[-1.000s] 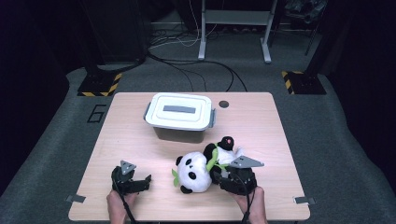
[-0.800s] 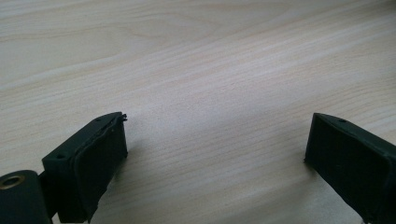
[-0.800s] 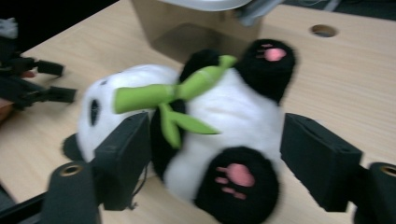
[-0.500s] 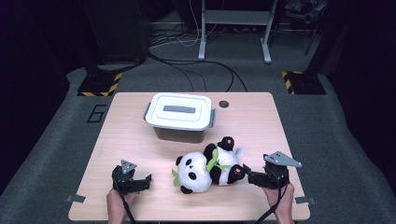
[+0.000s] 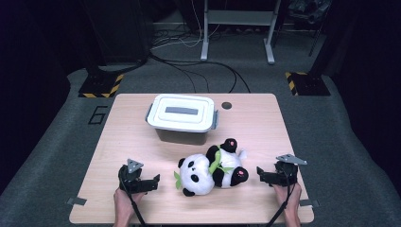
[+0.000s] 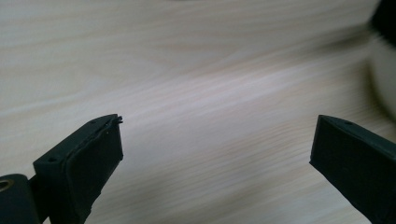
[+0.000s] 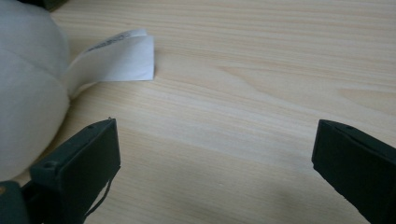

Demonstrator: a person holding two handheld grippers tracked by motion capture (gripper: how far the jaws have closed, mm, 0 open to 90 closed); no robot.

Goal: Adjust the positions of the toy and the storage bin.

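in the high view the panda plush [image 5: 210,169] is seen lying on the surface [image 5: 265,127], between the left gripper [image 5: 153,181] and the right gripper [image 5: 261,175], in front of the closed box [image 5: 182,113]; if it is taken by one soft limb only, it could sag and slip

in the left gripper view the fingers [image 6: 88,161] are held apart, nothing between them

in the right gripper view the fingers [image 7: 79,163] have just been opening, nothing between them; the white tag [image 7: 119,56] could be pinched instead of the body
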